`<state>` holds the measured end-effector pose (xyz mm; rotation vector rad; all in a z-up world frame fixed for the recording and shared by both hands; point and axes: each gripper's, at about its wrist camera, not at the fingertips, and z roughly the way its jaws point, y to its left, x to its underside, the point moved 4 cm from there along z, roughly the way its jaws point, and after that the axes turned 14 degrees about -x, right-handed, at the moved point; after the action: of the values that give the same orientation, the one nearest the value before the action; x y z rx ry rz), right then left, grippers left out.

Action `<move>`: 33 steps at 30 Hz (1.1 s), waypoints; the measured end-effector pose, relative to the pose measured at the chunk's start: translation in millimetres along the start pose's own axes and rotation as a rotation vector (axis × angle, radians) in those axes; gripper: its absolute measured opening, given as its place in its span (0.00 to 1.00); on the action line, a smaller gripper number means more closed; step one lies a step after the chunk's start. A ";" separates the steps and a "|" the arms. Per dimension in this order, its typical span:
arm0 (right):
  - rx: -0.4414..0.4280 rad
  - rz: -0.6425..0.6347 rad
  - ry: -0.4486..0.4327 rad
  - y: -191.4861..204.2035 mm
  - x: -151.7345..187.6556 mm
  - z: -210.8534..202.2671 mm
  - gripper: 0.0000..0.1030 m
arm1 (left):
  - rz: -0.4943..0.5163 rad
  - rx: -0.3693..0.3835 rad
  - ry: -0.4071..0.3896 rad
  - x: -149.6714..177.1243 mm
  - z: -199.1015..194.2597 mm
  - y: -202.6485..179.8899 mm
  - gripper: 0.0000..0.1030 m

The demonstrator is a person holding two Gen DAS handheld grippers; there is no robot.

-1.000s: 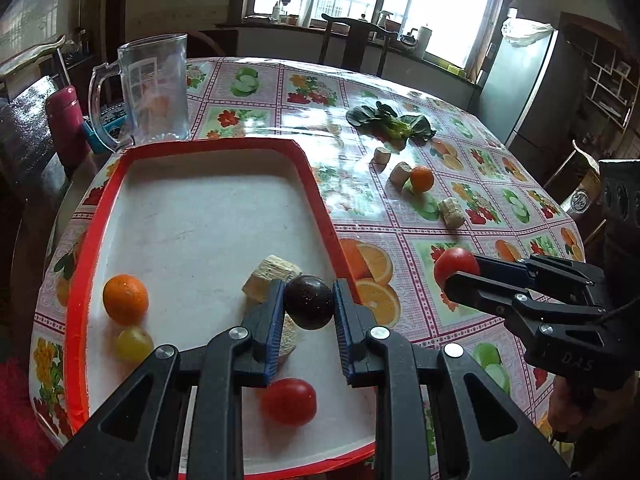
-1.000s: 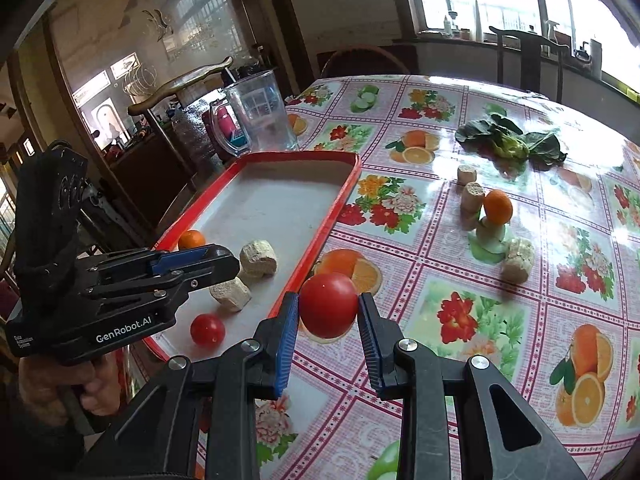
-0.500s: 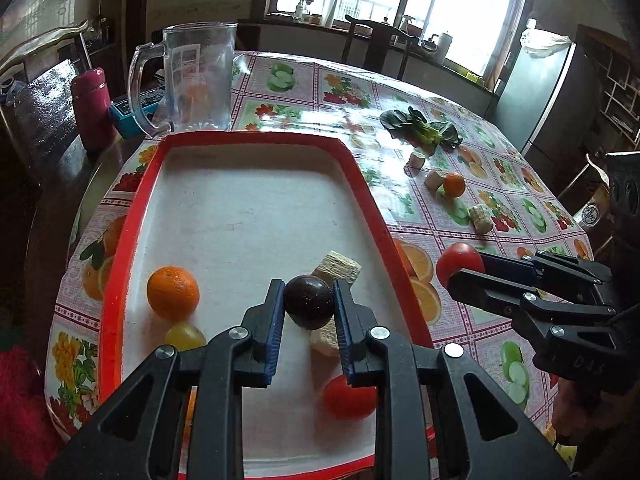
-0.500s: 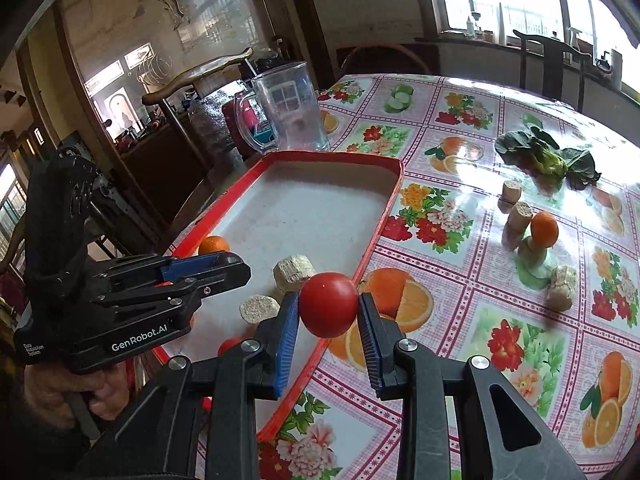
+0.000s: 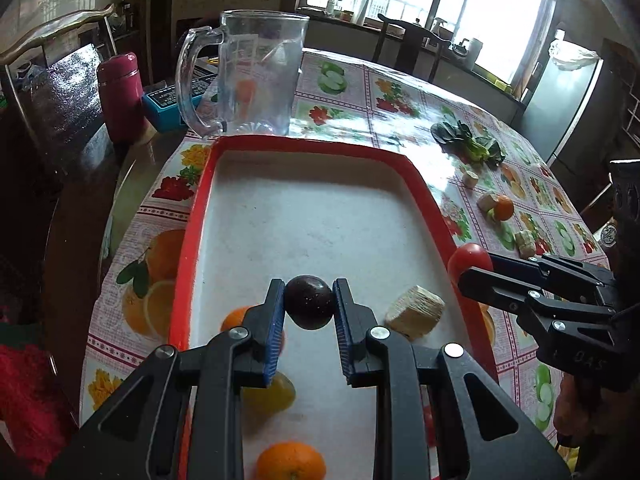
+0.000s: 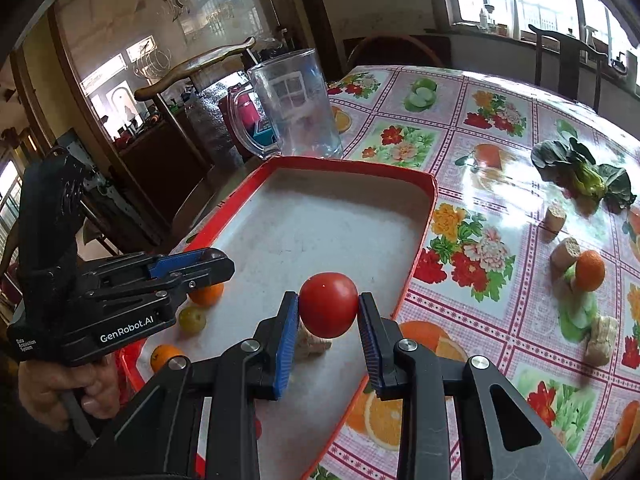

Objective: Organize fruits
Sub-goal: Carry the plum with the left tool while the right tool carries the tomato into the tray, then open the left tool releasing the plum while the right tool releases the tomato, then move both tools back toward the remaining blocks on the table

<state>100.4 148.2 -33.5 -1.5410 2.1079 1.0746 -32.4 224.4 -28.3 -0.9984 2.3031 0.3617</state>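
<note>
Both hands moved fwd along the red tray (image 5: 192,216) since 1 s ago; the clear jug (image 5: 256,76) beyond its far end looks nearer now. Left tongs (image 5: 309,300) stay clenched on the dark plum (image 5: 309,302), above the tray's white floor. Right tongs (image 6: 328,312) stay clenched on the red tomato (image 6: 329,310), now over the tray, no longer over the tabletop (image 6: 480,152). So both fruits are w/in drop range, I think; next is lowering & release. One orange (image 6: 591,270) waits outside on the tabletop.
</note>
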 end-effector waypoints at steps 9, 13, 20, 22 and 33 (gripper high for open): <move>0.004 -0.007 0.062 -10.2 -13.8 40.4 0.29 | 0.011 -0.033 0.048 -18.1 33.7 8.6 0.21; 0.011 -0.003 0.086 -16.8 -11.4 51.6 0.31 | 0.017 -0.040 0.075 -15.7 43.2 8.0 0.21; 0.004 -0.028 0.079 -11.6 -11.3 48.4 0.33 | 0.001 -0.058 0.111 -12.4 47.4 11.5 0.27; 0.001 -0.031 0.064 -8.9 -11.4 40.2 0.33 | -0.008 -0.070 0.104 -12.0 43.2 14.0 0.41; 0.020 0.011 -0.037 -20.9 6.3 -28.3 0.33 | 0.008 -0.047 0.053 -10.3 11.9 -0.1 0.44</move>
<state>122.1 120.6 -26.7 -1.4903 2.0988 1.0749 -21.8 235.6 -31.3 -1.0339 2.3568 0.3992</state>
